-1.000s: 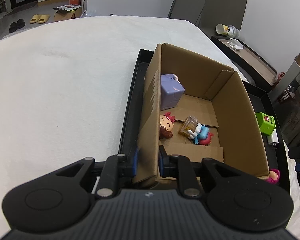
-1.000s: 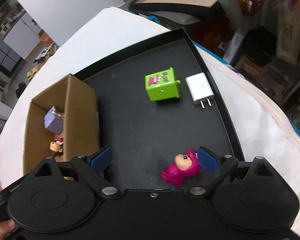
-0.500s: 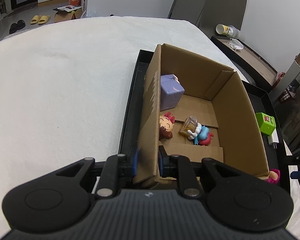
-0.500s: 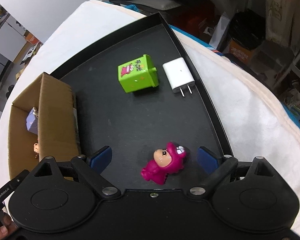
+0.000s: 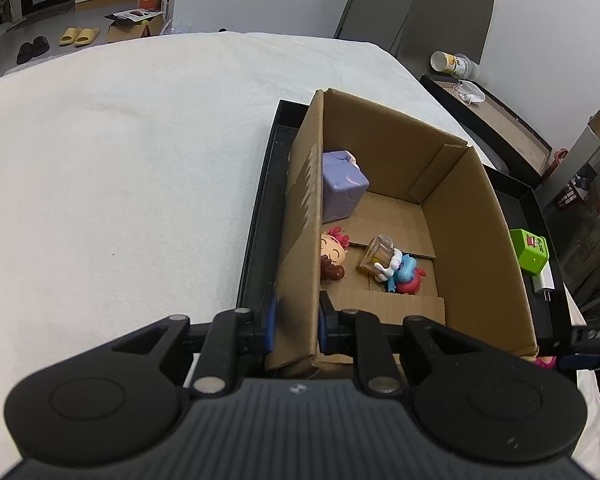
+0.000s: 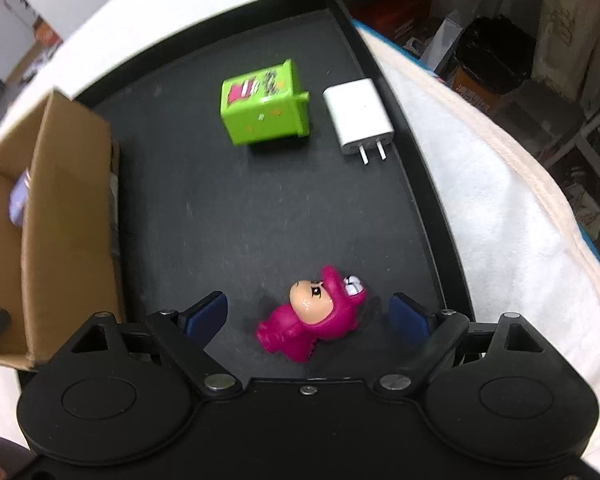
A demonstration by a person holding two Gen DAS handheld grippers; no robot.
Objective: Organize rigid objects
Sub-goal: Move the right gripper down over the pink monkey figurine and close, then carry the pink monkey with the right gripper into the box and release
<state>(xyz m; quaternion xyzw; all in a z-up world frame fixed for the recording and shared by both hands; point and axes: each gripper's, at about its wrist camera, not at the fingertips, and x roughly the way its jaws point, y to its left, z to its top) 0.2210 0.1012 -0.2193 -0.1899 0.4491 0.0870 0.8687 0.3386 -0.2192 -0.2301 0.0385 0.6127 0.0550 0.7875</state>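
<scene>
The left tool (image 5: 294,326) is clenched on the near left wall of the open brown cardboard box (image 5: 472,216), one blue pad outside the wall and the other inside. The box stands on the left part of a shallow black rectangular tray (image 6: 260,216), which lies on a surface covered with a white fleecy cloth (image 5: 120,184). Inside the box, a pale purple cube-shaped toy (image 5: 342,190) rests against the left wall towards the far end; nearer lie a small doll head with a peach face and red hair bobbles (image 5: 333,255) and, just to its right, a blue and red figurine holding a clear yellowish mug (image 5: 396,268). The right tool (image 6: 310,316) is released, its blue pads spread wide on either side of a magenta plastic figurine with a peach face (image 6: 314,316), which lies on its side on the near part of the tray, touching neither pad. Farther off on the tray, a lime green bin-shaped toy with stickers (image 6: 264,106) lies on its side, and a white two-pin plug charger (image 6: 358,114) lies flat just to its right, near the tray's right rim, its pins pointing towards the near side.
</scene>
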